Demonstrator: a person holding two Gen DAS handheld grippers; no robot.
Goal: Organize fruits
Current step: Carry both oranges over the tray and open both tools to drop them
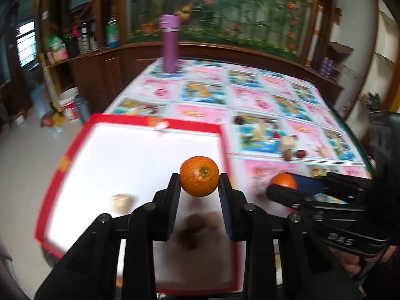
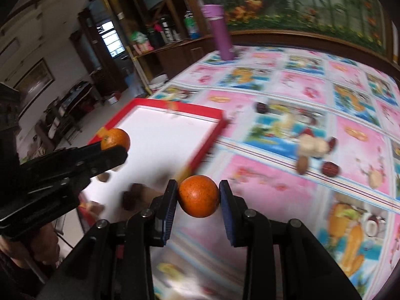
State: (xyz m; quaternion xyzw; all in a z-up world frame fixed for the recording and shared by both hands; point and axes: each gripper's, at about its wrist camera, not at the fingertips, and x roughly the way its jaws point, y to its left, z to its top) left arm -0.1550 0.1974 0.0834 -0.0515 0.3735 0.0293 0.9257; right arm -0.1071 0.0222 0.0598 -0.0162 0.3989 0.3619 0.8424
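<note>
My left gripper (image 1: 199,178) is shut on an orange (image 1: 199,175) and holds it above the white tray with a red rim (image 1: 155,122). My right gripper (image 2: 198,195) is shut on a second orange (image 2: 198,196), held above the table just right of the tray's rim (image 2: 200,156). Each gripper shows in the other's view: the right one (image 1: 283,187) with its orange (image 1: 283,181), the left one (image 2: 117,147) with its orange (image 2: 115,138). Dark nuts or dates (image 1: 197,227) and a pale piece (image 1: 121,202) lie blurred in the tray.
A purple bottle (image 1: 170,46) stands at the table's far edge. Dates, walnuts and pale pieces (image 2: 313,146) lie on the patterned tablecloth right of the tray. Wooden shelves and a bucket (image 1: 68,106) stand to the left beyond the table.
</note>
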